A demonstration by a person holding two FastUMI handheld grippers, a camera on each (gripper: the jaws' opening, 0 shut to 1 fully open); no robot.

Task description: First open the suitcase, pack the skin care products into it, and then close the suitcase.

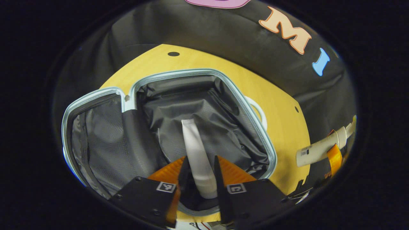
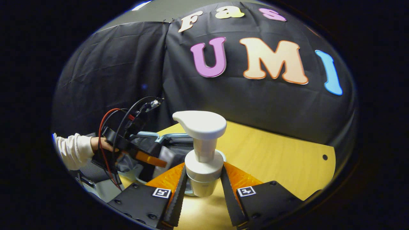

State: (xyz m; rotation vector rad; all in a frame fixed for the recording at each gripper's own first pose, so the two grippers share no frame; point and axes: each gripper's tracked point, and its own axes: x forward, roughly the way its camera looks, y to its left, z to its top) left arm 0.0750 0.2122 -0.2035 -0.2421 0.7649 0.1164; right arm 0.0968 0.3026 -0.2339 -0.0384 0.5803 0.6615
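On the yellow wooden table (image 1: 281, 105), toward its left end, the suitcase (image 1: 204, 74) lies open flat: pale blue shell rim, grey-black crinkled lining in the deeper half, a mesh-lined lid half (image 1: 102, 143) folded out beside it, a white handle loop (image 1: 260, 111) at the rim facing the table's middle. Left gripper (image 1: 199, 174) hangs over the deep half, its fingers clamped on a slim white tube (image 1: 198, 153); both press on the tube's wider lower end, and the narrow end points forward and down toward the lining. Cannot tell whether the tube tip touches the lining. Off the table's right edge in the left gripper view, another white container (image 1: 319, 148) shows on its side in the other gripper's fingers, well apart from the case. In the right gripper view, the right gripper (image 2: 204, 187) grasps a white pump bottle (image 2: 204, 169) upright, fingers pressing either side of its body just under the collar; broad flat pump head (image 2: 200, 123) with the spout turned left. Bottle is held above the table's near part, just right of the suitcase rim (image 2: 172, 136). Farther left in that view, a hand (image 2: 102, 144) in a white sleeve (image 2: 73, 150) holds the left gripper over the open case, red and black cables (image 2: 110, 127) looping off it.
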